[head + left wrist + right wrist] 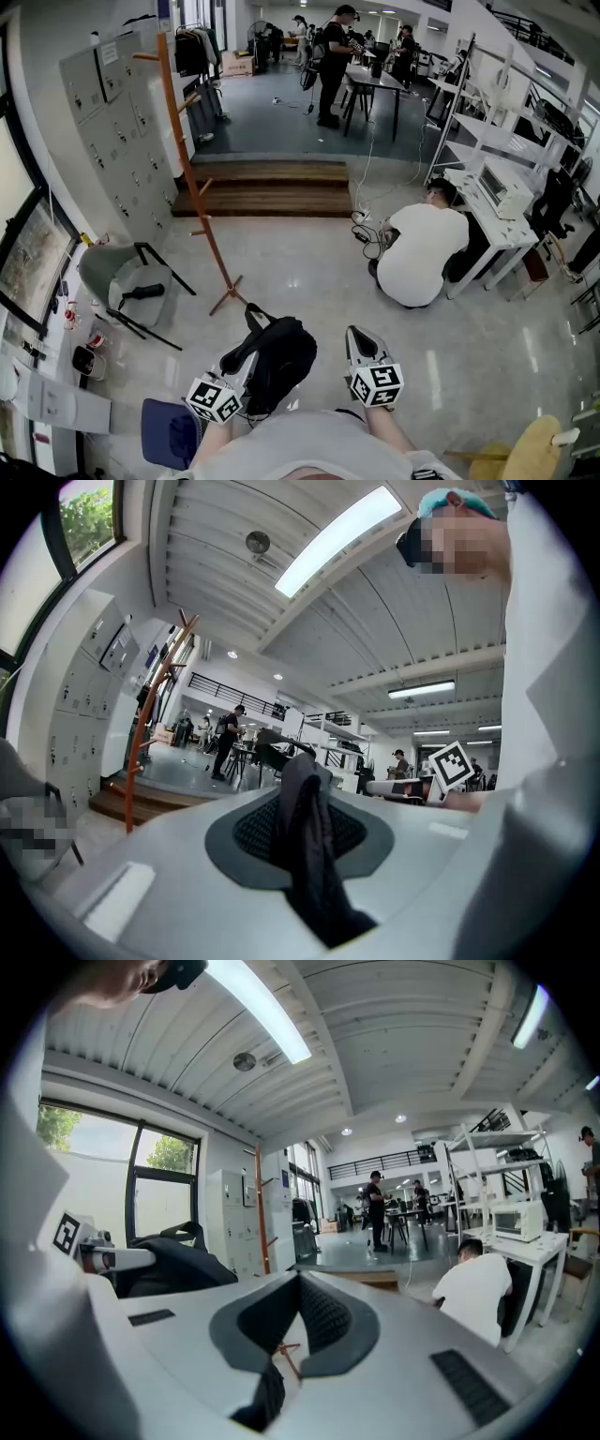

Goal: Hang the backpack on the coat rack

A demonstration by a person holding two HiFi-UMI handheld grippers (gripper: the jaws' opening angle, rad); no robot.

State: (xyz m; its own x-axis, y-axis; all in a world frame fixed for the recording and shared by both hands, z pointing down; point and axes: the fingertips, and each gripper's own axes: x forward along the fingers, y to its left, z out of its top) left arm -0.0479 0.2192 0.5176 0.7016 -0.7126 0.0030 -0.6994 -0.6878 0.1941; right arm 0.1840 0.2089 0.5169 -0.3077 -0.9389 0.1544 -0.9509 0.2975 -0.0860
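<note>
The black backpack [279, 359] hangs in front of me, low over the pale floor. My left gripper [242, 367] is shut on its black strap [314, 864], which runs up between the jaws. My right gripper [357, 336] is just right of the bag, apart from it, tips together with nothing between them [300, 1283]. In the right gripper view the backpack [169, 1265] shows at the left. The coat rack [192, 173] is a tall orange wooden pole with pegs, standing ahead and left by the lockers; it also shows as the coat rack [155, 714] and the coat rack [260, 1208].
A person in a white shirt [422, 253] crouches on the floor at the right by a white desk [502, 220]. Wooden steps [272, 187] lie beyond the rack. Grey lockers [117, 131] line the left wall, with a tipped grey chair [122, 281] below. A blue stool [169, 431] is near my left.
</note>
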